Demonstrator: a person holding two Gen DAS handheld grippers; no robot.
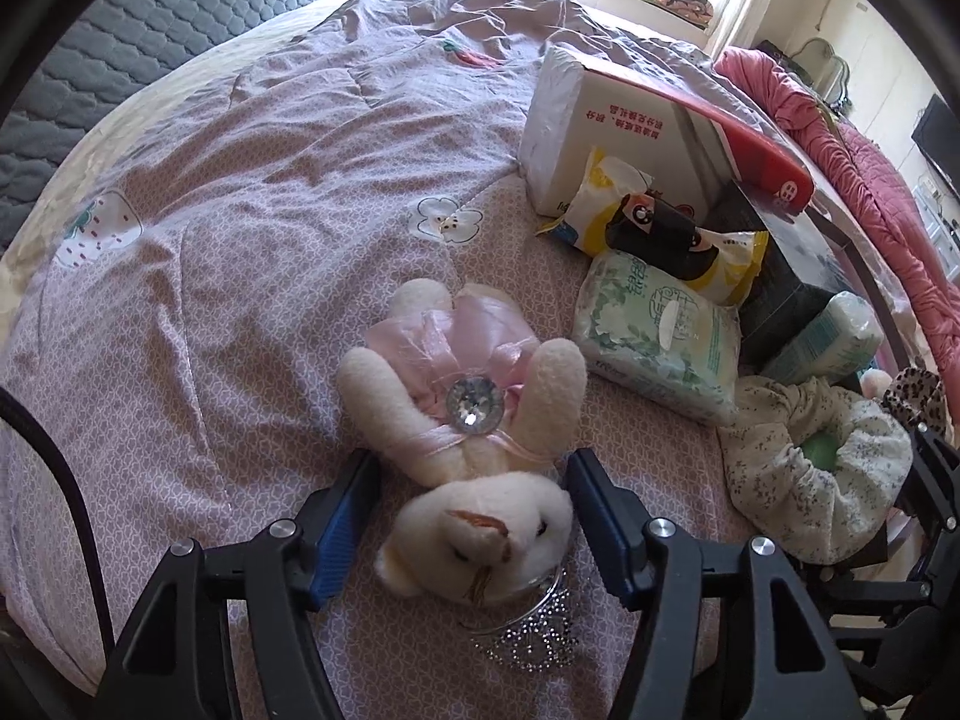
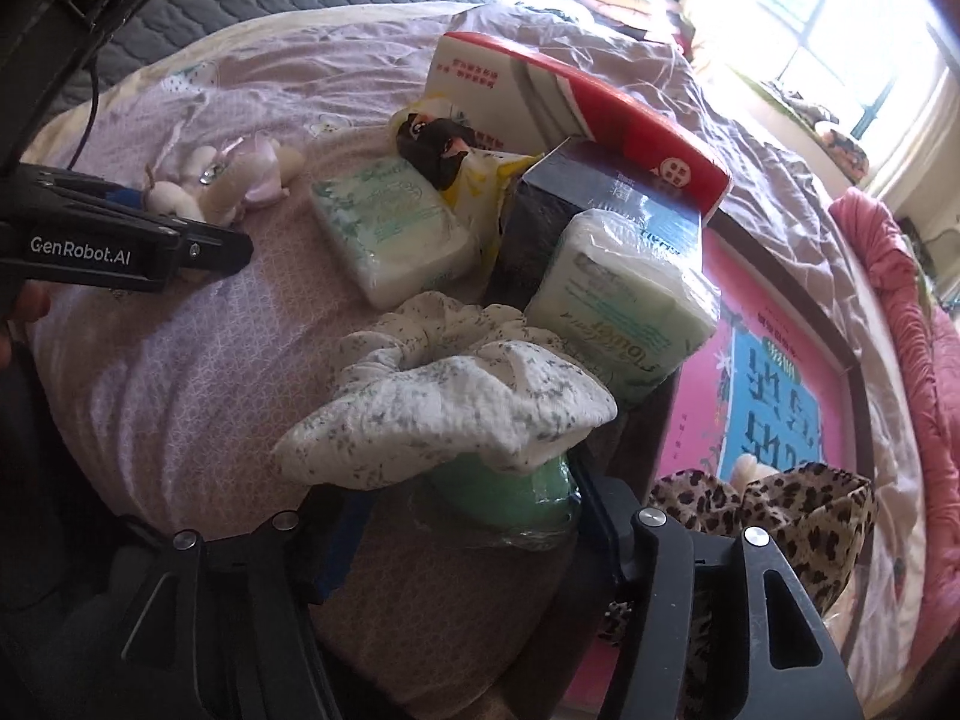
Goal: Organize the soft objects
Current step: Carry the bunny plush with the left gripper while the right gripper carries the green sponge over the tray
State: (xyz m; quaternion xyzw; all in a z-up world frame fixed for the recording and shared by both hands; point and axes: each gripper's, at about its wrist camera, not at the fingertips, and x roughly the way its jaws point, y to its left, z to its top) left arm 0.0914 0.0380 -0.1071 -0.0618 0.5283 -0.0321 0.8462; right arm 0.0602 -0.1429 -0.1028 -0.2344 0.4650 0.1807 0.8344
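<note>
From my left wrist: my left tongs [image 1: 471, 507] stand open astride the head of the plush bunny [image 1: 462, 402], pads not touching, on the lilac bed quilt [image 1: 240, 210]; tissue packs [image 1: 657, 339] lie beside it.

From my right wrist: my right tongs [image 2: 462, 531] are partly open around a green wrapped pack [image 2: 510, 495] under floral cloth [image 2: 444, 402]; whether the pads press it I cannot tell.

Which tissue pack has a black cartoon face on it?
The yellow-and-white tissue pack, leaning against the big white and red box. The two other packs, one flat on the bed and one propped up, are pale green with leaf patterns.
</note>
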